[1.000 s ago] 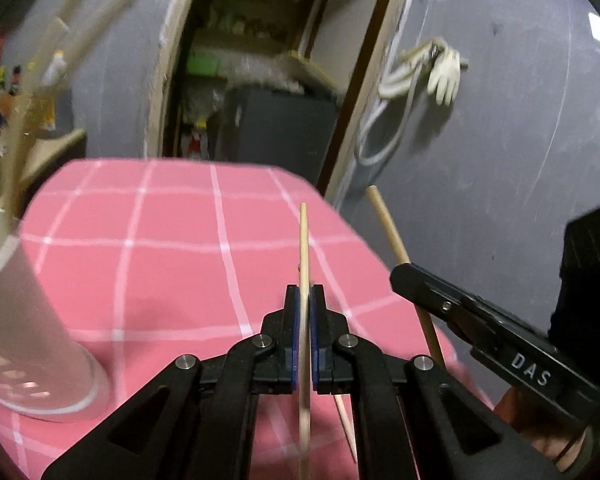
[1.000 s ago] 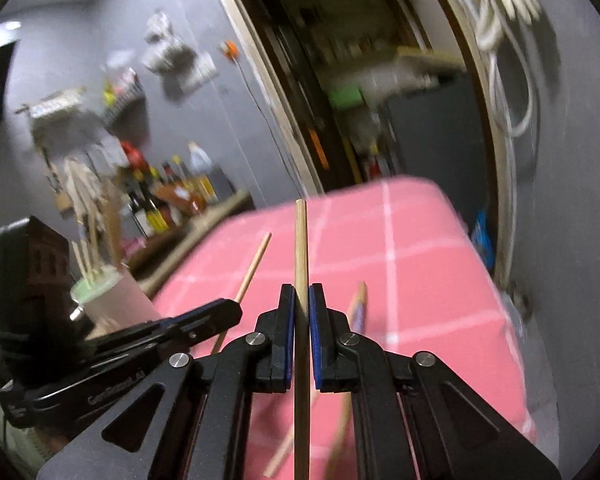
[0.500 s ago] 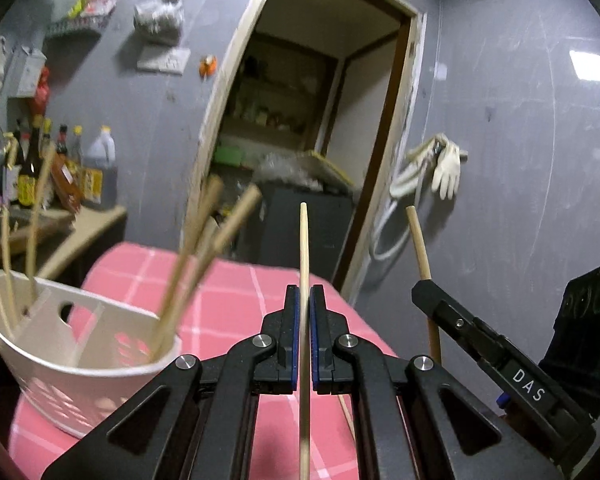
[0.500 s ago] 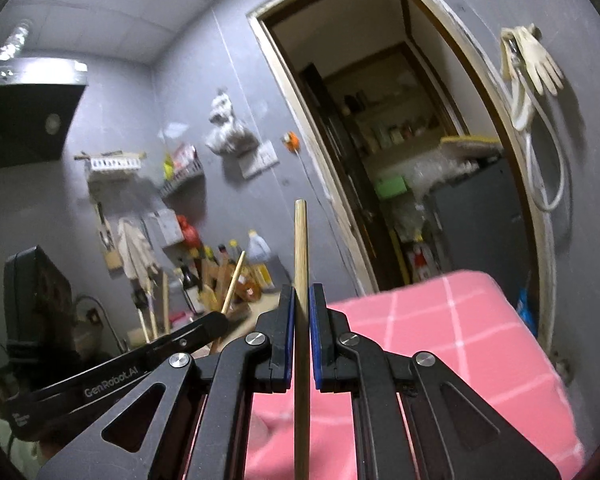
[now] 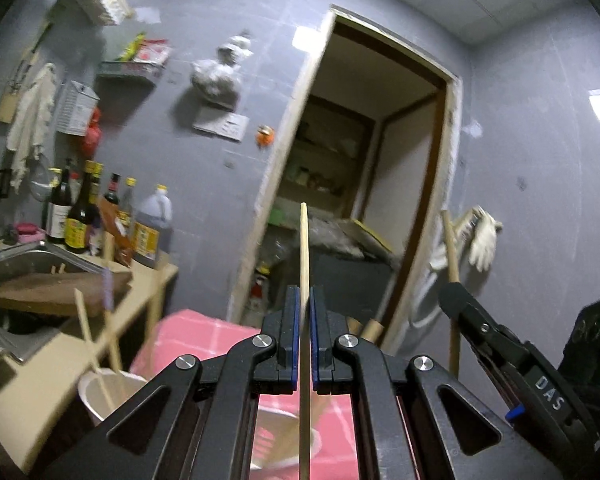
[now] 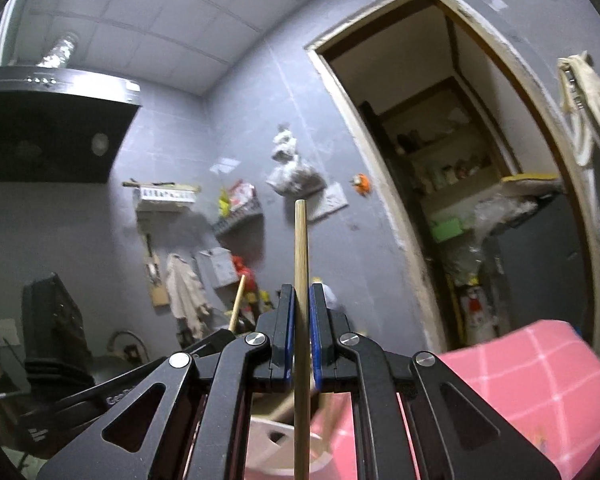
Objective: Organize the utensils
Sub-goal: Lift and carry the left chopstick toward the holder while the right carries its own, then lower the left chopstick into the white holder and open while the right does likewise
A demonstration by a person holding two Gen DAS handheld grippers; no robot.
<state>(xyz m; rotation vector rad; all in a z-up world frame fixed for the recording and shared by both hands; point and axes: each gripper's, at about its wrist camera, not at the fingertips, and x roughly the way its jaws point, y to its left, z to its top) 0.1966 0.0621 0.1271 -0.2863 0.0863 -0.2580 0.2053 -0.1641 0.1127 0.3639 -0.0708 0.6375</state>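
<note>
A: Left wrist view: left gripper clamped on a chopstick, now lifted off the table; holder below-left.
B: Same on the right gripper, stick pinched. Drop-in's probably next.

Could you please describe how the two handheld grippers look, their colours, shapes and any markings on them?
Both are black. The left gripper and right gripper each have two fingers with blue pads, triangular cut-out linkage arms and round silver pivot bolts. White lettering "DAS" marks the right one's side, "Gen…" the left one's side. No cables or sleeves show.
</note>
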